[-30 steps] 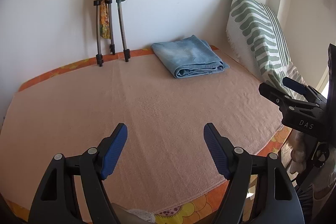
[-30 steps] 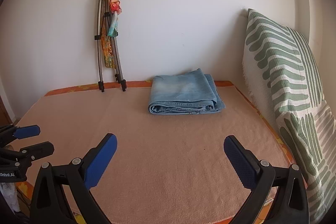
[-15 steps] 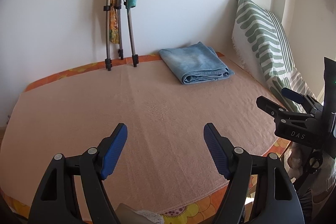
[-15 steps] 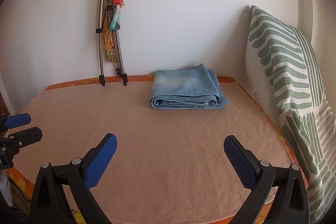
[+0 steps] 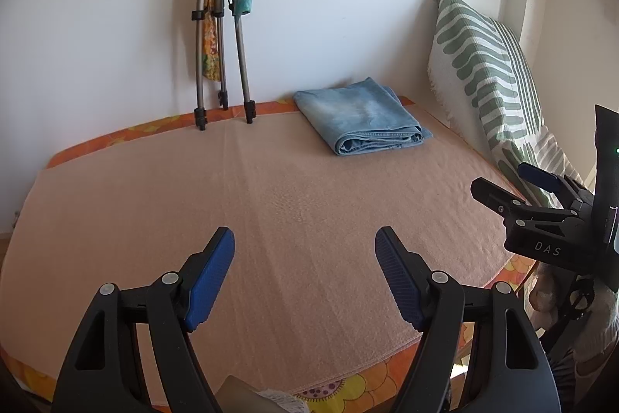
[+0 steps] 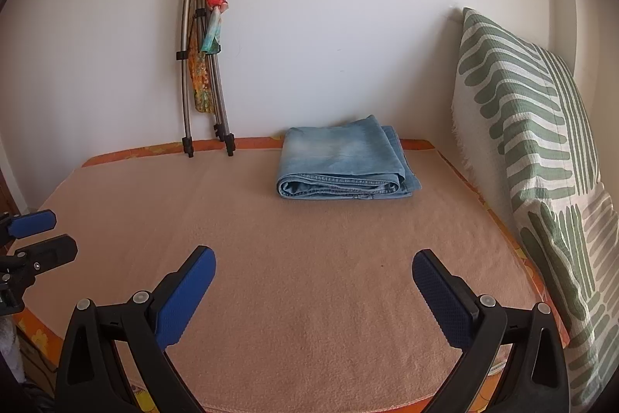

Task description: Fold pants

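Blue ribbed pads (image 5: pixel 211 279) line the jaws of the left gripper (image 5: pixel 305 277), which stand wide apart with nothing between them, hanging over the near part of a peach blanket (image 5: pixel 271 204). The right gripper (image 6: pixel 313 291) has its jaws spread just as wide, empty too, above the same blanket. That blanket covers a bed with an orange flowered sheet (image 5: pixel 348 391) showing at the edges. The folded jeans (image 6: pixel 344 159) lie at the far side, near the white wall (image 6: pixel 348 6), well apart from both grippers. A folded tripod (image 6: pixel 203 64) leans left of them; a green-striped pillow (image 6: pixel 534 126) stands on the right.
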Demonstrator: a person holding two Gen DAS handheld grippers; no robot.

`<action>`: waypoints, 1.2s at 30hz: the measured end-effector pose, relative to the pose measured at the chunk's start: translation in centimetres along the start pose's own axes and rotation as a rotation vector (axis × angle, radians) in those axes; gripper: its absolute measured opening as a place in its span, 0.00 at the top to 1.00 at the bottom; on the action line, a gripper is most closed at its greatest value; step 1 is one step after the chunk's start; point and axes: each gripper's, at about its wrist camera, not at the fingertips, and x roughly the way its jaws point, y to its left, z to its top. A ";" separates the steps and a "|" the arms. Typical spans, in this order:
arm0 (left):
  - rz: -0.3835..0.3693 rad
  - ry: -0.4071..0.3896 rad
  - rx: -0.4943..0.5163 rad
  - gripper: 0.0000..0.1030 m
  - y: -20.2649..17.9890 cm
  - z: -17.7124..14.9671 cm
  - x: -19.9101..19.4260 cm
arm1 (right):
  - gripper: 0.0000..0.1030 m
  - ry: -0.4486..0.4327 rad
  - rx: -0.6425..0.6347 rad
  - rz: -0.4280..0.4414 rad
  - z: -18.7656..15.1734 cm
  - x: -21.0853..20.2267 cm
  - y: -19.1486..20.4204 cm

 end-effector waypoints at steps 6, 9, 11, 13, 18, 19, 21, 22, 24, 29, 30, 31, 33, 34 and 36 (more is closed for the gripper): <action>-0.003 -0.001 0.001 0.27 0.0 0.0 -0.1 | 0.00 0.003 -0.002 0.002 -0.1 0.0 0.2; -0.001 -0.002 0.001 0.27 0.0 0.1 -0.1 | 0.00 0.003 0.000 0.003 -0.2 0.0 0.2; 0.000 -0.004 0.000 0.27 0.0 0.1 -0.2 | 0.00 0.003 0.001 0.004 -0.2 0.0 0.2; 0.001 -0.007 0.000 0.27 0.0 0.1 -0.2 | 0.00 0.005 0.000 0.007 -0.1 0.1 0.2; 0.001 -0.007 0.001 0.27 0.0 0.1 -0.1 | 0.00 0.013 0.010 0.019 -0.2 0.2 0.2; 0.001 -0.007 0.003 0.27 -0.1 0.1 -0.1 | 0.00 0.012 0.009 0.017 -0.2 0.2 0.2; 0.002 -0.008 0.004 0.27 -0.1 0.1 -0.1 | 0.00 0.009 0.010 0.013 -0.2 0.1 0.2; 0.002 -0.008 0.004 0.27 -0.1 0.1 -0.1 | 0.00 0.009 0.011 0.013 -0.2 0.1 0.1; 0.001 -0.007 0.004 0.27 -0.1 0.1 -0.1 | 0.00 0.011 0.013 0.014 -0.2 0.0 0.1; 0.004 -0.006 0.005 0.27 -0.1 0.0 -0.2 | 0.00 0.014 0.009 0.015 -0.2 0.1 0.2; 0.004 -0.008 0.005 0.27 -0.1 0.0 -0.2 | 0.00 0.015 0.009 0.015 -0.2 0.1 0.2; 0.004 -0.009 0.004 0.27 0.0 0.0 -0.2 | 0.00 0.015 0.009 0.016 -0.2 0.0 0.2; 0.001 -0.013 0.002 0.27 0.1 0.0 -0.3 | 0.00 0.015 0.008 0.017 -0.2 0.0 0.2; 0.001 -0.015 0.000 0.27 0.1 0.0 -0.3 | 0.00 0.015 0.008 0.017 -0.2 0.0 0.3; 0.001 -0.020 -0.003 0.27 0.2 0.1 -0.4 | 0.00 0.015 0.009 0.016 -0.2 0.0 0.3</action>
